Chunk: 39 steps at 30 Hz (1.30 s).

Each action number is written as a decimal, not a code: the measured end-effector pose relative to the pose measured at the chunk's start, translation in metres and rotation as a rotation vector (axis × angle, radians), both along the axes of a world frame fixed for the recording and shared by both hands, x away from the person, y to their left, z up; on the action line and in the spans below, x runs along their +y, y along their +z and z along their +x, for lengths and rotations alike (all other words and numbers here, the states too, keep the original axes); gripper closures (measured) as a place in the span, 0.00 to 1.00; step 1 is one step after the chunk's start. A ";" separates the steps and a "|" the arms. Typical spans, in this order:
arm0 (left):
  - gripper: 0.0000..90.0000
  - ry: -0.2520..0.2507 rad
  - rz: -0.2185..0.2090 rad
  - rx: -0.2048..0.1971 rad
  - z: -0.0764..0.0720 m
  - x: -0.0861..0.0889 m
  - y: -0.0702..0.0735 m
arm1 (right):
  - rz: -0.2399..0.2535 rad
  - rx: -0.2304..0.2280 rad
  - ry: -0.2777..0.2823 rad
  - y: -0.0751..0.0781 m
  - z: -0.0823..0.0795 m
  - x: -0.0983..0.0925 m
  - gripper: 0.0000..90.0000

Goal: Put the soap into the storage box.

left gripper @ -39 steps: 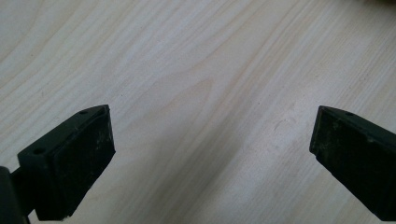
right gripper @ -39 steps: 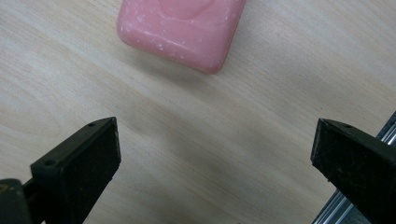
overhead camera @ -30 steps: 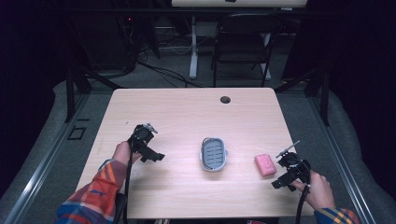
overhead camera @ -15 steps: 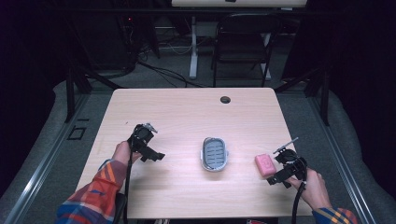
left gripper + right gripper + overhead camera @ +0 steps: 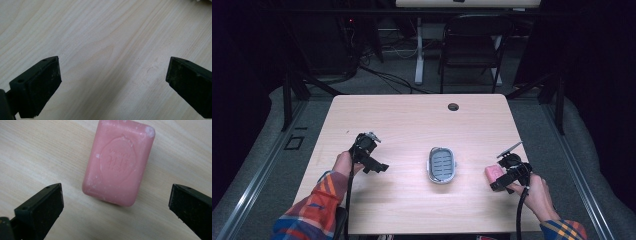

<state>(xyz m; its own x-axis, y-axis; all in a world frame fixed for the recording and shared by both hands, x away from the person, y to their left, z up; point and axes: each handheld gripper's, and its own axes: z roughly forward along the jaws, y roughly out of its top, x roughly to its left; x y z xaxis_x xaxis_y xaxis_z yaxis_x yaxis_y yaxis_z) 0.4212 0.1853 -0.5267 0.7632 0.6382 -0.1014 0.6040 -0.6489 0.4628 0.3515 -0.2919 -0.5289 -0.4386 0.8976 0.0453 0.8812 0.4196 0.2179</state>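
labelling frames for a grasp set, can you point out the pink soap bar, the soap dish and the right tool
pink soap bar (image 5: 118,163): right gripper view, on its stamped top face.
soap dish (image 5: 442,164): high view, on its ribbed middle.
right tool (image 5: 116,202): right gripper view, midway between its open jaws.

Plaid sleeves (image 5: 314,207), black grippers, trailing cables.

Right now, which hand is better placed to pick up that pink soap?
Right. The right gripper hangs open just short of the pink soap, jaws wide enough to straddle it. The left gripper sits across the soap dish, over bare table.
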 end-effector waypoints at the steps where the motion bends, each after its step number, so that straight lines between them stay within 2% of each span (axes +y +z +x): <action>1: 0.00 0.000 0.000 0.000 0.000 0.000 0.000 | 0.000 0.000 0.000 0.000 0.000 0.000 0.00; 3: 0.00 -0.001 0.000 -0.001 0.000 0.000 0.000 | -0.014 -0.003 -0.007 -0.001 0.003 0.001 0.00; 5: 0.00 -0.002 0.000 -0.002 0.000 -0.001 0.000 | -0.001 -0.016 -0.025 -0.003 0.004 0.002 0.00; 7: 0.00 0.000 -0.003 -0.002 0.000 0.000 0.000 | -0.022 0.006 -0.015 -0.003 0.010 0.003 0.00; 15: 0.00 0.000 -0.007 -0.001 0.000 0.000 0.000 | -0.033 -0.002 -0.031 -0.006 0.018 0.009 0.00; 17: 0.00 0.002 -0.008 -0.003 0.000 0.000 0.001 | -0.046 0.013 -0.018 -0.007 0.020 0.010 0.01; 18: 0.00 0.001 -0.009 -0.003 0.000 0.000 0.001 | -0.027 -0.012 -0.036 -0.010 0.020 0.012 0.04; 19: 0.00 0.001 -0.009 -0.003 0.000 0.000 0.001 | -0.027 -0.012 -0.036 -0.010 0.020 0.012 0.04; 20: 0.00 0.001 -0.006 -0.003 0.000 0.000 0.001 | -0.045 0.011 -0.018 -0.008 0.022 0.012 0.07; 24: 0.00 0.000 -0.005 -0.005 0.000 0.000 0.001 | -0.032 0.018 -0.021 -0.009 0.023 0.013 0.15; 26: 0.00 -0.001 -0.004 -0.005 0.000 0.000 0.001 | -0.028 0.002 -0.038 -0.011 0.022 0.014 0.15; 28: 0.00 -0.002 -0.003 -0.004 0.000 0.000 0.001 | -0.053 0.027 -0.015 -0.010 0.024 0.013 0.16; 30: 0.00 -0.003 -0.002 -0.003 0.000 0.000 0.000 | -0.058 0.027 -0.029 -0.011 0.024 0.014 0.21; 35: 0.00 -0.005 -0.002 -0.001 0.000 0.000 0.000 | -0.037 0.036 -0.041 -0.012 0.024 0.013 0.28; 37: 0.00 -0.006 -0.001 0.000 0.000 0.000 0.000 | -0.027 0.022 -0.066 -0.015 0.023 0.015 0.31; 38: 0.00 -0.008 -0.002 0.000 0.000 -0.001 0.000 | -0.036 0.042 -0.055 -0.014 0.024 0.014 0.33; 39: 0.00 -0.008 -0.002 0.000 0.000 -0.001 0.000 | -0.036 0.042 -0.055 -0.014 0.024 0.014 0.33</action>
<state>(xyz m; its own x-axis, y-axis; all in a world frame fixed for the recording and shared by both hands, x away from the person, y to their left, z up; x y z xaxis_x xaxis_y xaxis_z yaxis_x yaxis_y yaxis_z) 0.4213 0.1848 -0.5267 0.7680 0.6321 -0.1031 0.5992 -0.6523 0.4642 0.3760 -0.2781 -0.5429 -0.3873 0.9215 0.0295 0.9110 0.3776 0.1661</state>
